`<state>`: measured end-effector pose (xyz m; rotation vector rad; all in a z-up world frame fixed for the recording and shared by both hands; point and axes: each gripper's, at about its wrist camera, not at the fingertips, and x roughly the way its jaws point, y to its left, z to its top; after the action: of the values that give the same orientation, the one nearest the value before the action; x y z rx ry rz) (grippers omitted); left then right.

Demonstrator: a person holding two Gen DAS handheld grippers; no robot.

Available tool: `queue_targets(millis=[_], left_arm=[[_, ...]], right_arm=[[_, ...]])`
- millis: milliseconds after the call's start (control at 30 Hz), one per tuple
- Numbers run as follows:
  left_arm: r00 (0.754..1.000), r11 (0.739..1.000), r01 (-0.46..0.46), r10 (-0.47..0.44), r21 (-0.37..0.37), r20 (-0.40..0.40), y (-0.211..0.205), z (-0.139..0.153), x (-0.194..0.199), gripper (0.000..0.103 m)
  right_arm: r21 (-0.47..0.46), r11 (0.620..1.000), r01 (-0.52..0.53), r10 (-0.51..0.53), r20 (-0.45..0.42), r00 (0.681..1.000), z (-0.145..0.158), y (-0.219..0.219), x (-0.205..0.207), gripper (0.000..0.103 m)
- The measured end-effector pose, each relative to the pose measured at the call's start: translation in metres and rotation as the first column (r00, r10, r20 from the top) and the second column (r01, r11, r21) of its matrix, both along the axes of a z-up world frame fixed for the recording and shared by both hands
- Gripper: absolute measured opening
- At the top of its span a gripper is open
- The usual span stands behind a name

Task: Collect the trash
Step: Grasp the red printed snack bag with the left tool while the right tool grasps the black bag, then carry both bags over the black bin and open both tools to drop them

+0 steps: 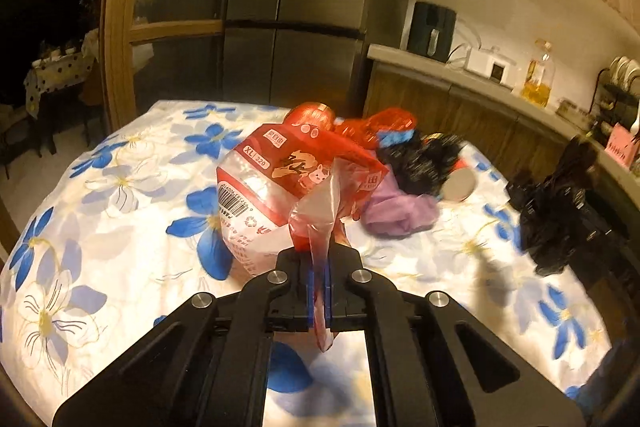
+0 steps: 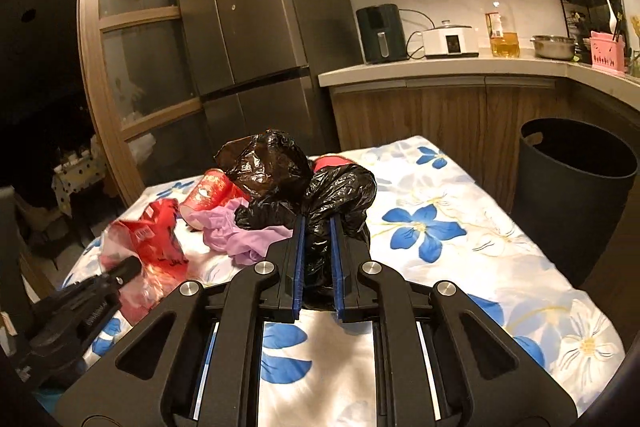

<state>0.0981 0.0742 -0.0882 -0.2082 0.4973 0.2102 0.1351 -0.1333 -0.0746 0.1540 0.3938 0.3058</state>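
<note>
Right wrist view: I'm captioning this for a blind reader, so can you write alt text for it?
The right gripper is shut on a black bag over a table with a floral cloth. Left of it lie a purple bag and a red bag, the latter pinched by the left gripper. A black bin stands at the right.

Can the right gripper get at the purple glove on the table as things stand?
Probably not yet. The right gripper is shut on the black bag, so its jaws are taken. The purple glove lies just to its left, partly under black plastic; the bag would need dropping first.
</note>
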Motion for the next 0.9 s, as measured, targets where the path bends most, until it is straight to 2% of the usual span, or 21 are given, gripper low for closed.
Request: queue_targets(millis=[233,467,733,900], left_arm=[[0.992,0.997,0.082,-0.082,0.006,0.097,-0.035,0.03,-0.008,0.002],[0.971,0.981,0.192,-0.194,0.028,0.139,-0.088,0.05,0.006,0.002],[0.933,0.949,0.312,-0.317,0.051,0.172,-0.15,0.062,0.029,0.002],[0.899,0.92,0.384,-0.391,0.072,0.196,-0.189,0.07,0.045,0.002]], right_arm=[[0.019,1.0,0.023,-0.024,0.026,0.999,0.01,-0.029,-0.013,0.012],[0.034,0.995,0.092,-0.093,0.046,0.995,0.018,-0.069,-0.018,0.012],[0.041,0.98,0.193,-0.195,0.077,0.978,0.028,-0.124,-0.017,0.012],[0.036,0.968,0.249,-0.251,0.1,0.963,0.036,-0.158,-0.01,0.012]])
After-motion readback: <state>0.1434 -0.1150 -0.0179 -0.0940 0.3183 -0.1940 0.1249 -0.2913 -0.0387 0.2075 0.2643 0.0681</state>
